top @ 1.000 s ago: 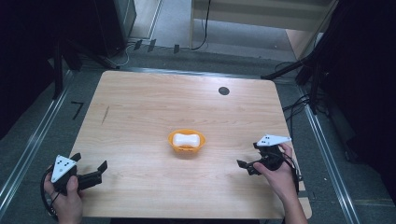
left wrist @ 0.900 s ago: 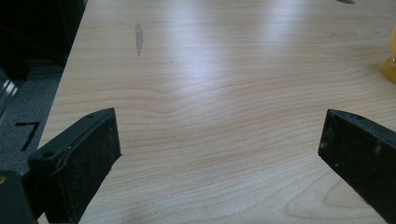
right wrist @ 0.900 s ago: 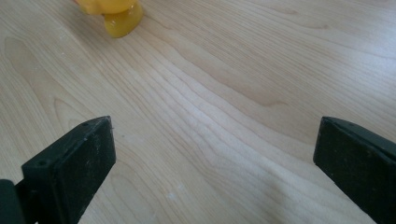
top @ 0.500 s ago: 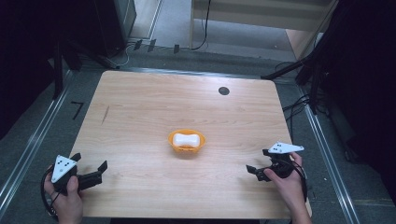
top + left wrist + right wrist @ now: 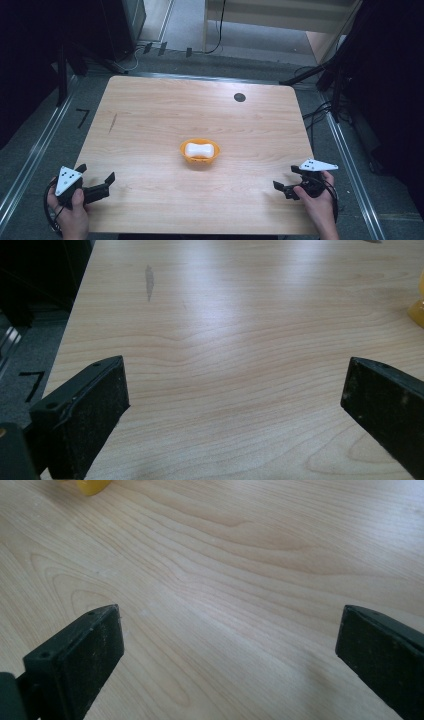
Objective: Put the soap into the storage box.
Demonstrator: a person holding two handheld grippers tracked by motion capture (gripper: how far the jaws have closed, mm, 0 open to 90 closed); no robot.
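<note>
An orange bowl [image 5: 200, 162] sits at the table's middle with a white bone-shaped object [image 5: 196, 149] lying inside it. My left gripper [image 5: 95, 173] rests at the near left corner, held by a hand, jaws wide apart and nothing between them. In the left gripper view my left gripper [image 5: 234, 375] frames bare wood, and the bowl's edge [image 5: 418, 310] peeks in at the right. My right gripper [image 5: 285, 177] is at the near right, also open and empty. The right gripper view has my right gripper [image 5: 227, 617] over bare wood, with the bowl [image 5: 92, 486] at the top left.
The wooden table [image 5: 150, 115] has a black round grommet [image 5: 239, 97] near its far edge and a dark streak [image 5: 114, 122] on the left side, the streak [image 5: 149, 279] also showing in the left gripper view. Metal rails and cables lie on the floor around the table.
My right gripper has drawn back toward the near edge and slightly right, away from the bowl. The left gripper, the bowl and its white object have stayed put.
</note>
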